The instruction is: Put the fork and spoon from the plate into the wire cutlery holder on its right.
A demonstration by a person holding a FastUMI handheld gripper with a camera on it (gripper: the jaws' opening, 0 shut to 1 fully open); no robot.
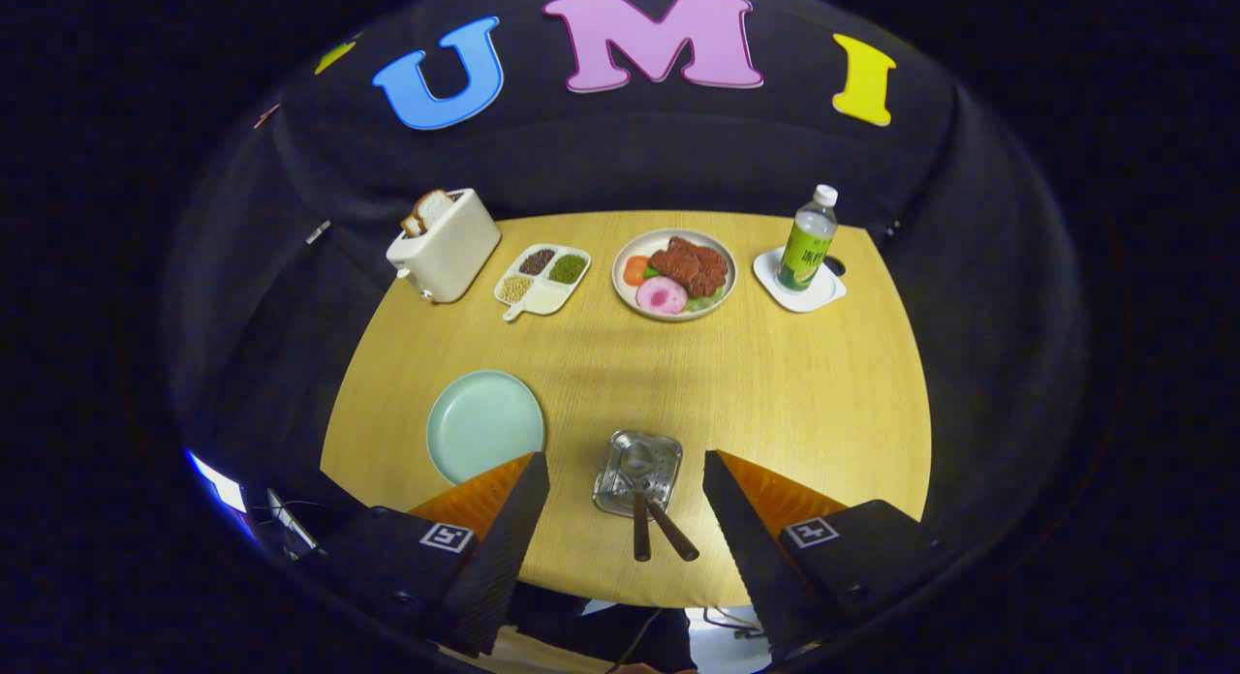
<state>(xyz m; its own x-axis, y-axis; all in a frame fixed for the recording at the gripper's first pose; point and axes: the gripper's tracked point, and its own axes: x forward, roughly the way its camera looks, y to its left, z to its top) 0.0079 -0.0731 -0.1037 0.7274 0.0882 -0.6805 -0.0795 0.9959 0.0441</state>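
At the far side of the wooden table (775, 383), a cream toaster (448, 245) stands toward the left corner with slices of bread (427, 210) sticking up from its slot; just beside it, to the right, lies a white divided dish (542, 280) with a short handle, three of its compartments filled with dark, green and pale beans or grains; further right sits a round plate of food (674, 274), brown meat over a pink slice, something orange and green leaves; near the far right corner a green-labelled bottle (807, 240) with a white cap stands upright on a white square coaster (800, 284)
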